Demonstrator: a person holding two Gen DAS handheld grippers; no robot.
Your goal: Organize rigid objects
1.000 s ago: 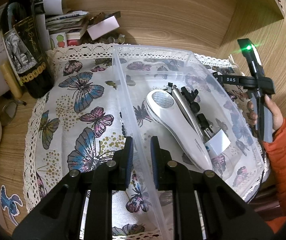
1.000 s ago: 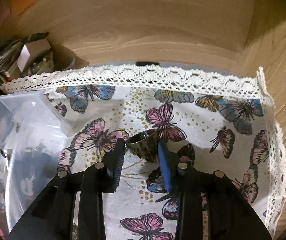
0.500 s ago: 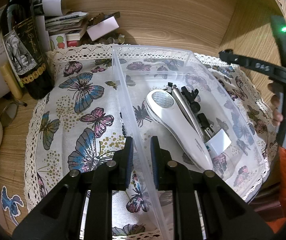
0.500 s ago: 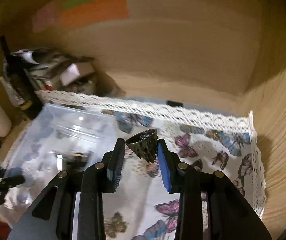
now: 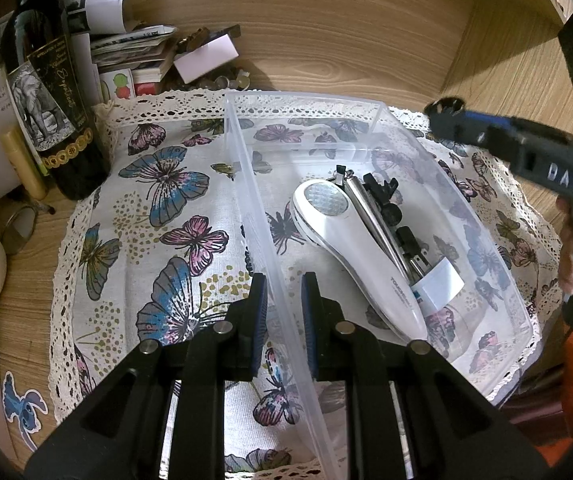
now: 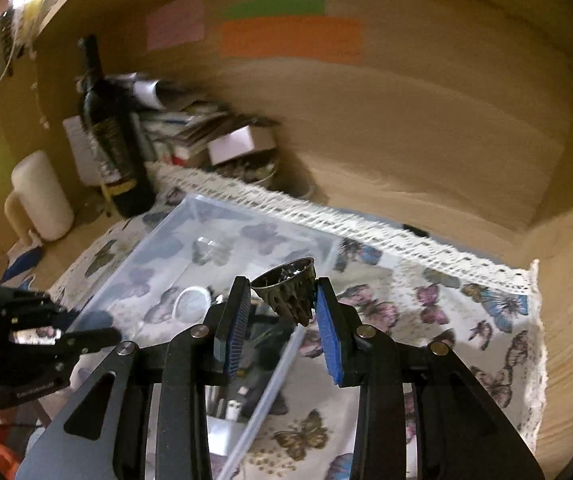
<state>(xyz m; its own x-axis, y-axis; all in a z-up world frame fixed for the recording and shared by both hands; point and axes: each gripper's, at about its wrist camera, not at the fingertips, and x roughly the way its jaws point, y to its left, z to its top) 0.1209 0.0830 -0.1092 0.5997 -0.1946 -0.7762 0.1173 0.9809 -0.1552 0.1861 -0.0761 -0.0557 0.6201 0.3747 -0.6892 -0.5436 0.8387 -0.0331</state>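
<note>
A clear plastic bin (image 5: 378, 116) sits on a butterfly cloth (image 5: 158, 216). In it lie a white handheld device (image 5: 362, 256), black and metal tools (image 5: 386, 208) and a small white block (image 5: 438, 284). My left gripper (image 5: 282, 308) is shut on the bin's near left wall. My right gripper (image 6: 282, 312) is shut on a small dark ridged metal cup (image 6: 286, 292) and holds it in the air above the bin's right edge (image 6: 270, 392). The right gripper's body also shows at the right of the left wrist view (image 5: 542, 164).
A dark wine bottle (image 5: 50, 100) stands at the cloth's back left, beside stacked papers and small boxes (image 5: 158, 56). A cream jug (image 6: 42, 196) stands left of the bottle. Wooden walls close the back and right. Coloured notes (image 6: 290, 36) stick on the back wall.
My right gripper has lifted the metal cup off the cloth and carried it left, over the bin's edge. My left gripper has stayed clamped on the bin wall.
</note>
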